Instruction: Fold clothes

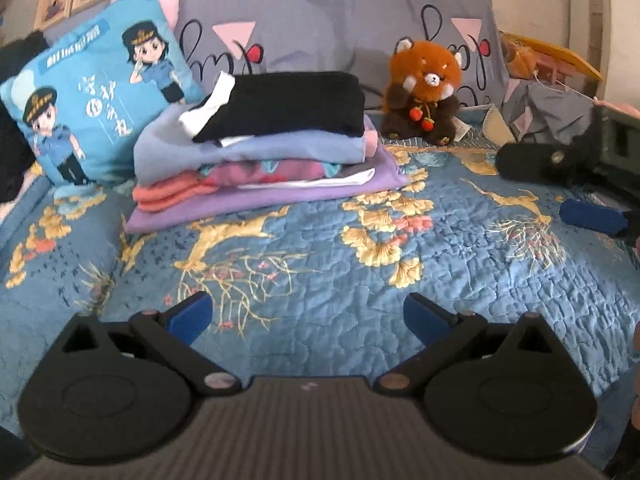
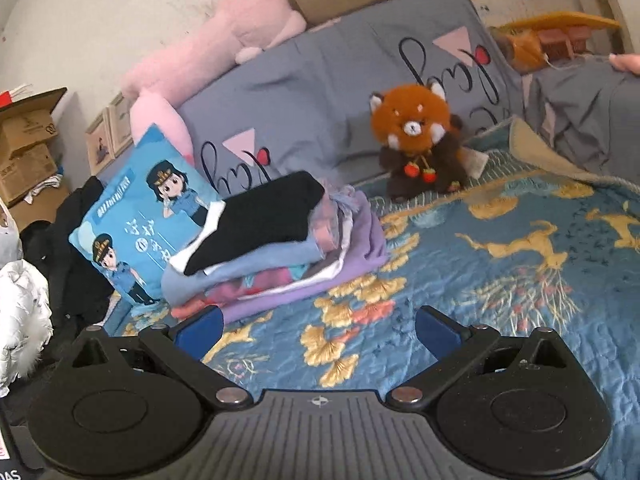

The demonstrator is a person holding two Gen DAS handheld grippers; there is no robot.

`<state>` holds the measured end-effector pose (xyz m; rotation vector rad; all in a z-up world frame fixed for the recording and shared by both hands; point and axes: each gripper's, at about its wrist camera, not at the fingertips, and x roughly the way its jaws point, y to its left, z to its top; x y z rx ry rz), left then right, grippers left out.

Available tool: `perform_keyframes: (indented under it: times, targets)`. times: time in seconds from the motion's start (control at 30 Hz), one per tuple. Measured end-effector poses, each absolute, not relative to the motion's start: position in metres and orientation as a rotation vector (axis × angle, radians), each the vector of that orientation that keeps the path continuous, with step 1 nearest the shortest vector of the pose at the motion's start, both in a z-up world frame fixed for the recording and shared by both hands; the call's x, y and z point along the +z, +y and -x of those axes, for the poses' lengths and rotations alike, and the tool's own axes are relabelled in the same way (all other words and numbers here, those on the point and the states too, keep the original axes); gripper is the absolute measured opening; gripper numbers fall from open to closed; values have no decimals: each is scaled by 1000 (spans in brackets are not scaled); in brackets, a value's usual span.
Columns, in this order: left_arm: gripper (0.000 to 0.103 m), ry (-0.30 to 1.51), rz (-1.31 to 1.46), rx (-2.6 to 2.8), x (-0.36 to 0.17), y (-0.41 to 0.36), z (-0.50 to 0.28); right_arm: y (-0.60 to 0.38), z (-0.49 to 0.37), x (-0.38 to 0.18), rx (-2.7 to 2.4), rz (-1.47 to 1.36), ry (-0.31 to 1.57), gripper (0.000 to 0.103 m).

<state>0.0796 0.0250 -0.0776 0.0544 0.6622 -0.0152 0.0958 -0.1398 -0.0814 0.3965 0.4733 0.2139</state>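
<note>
A stack of folded clothes (image 1: 264, 160) rests on the blue quilted bedspread (image 1: 320, 280), with a black and white garment (image 1: 280, 106) on top, then light blue, pink, coral and purple layers. The same stack (image 2: 276, 248) appears left of centre in the right wrist view. My left gripper (image 1: 308, 318) hovers open over the bedspread in front of the stack, holding nothing. My right gripper (image 2: 320, 332) is open too, empty, just in front and right of the stack. The other gripper's blue finger (image 1: 592, 218) shows at the right edge of the left wrist view.
A blue cartoon cushion (image 1: 100, 108) leans left of the stack. A red panda plush (image 1: 428, 92) sits to its right against the grey pillows (image 1: 332, 28). Pink plush (image 2: 224, 40), cardboard boxes (image 2: 28, 148) and dark clothing (image 2: 76, 240) lie at the left. Crumpled grey bedding (image 2: 580, 112) lies far right.
</note>
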Motion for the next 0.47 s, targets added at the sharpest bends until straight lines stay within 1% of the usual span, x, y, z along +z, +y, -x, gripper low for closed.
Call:
perform_keyframes:
  times: [0.47]
  targets:
    - [103, 647, -69, -33, -77, 22, -78, -138, -95, -84, 194, -388, 497, 103]
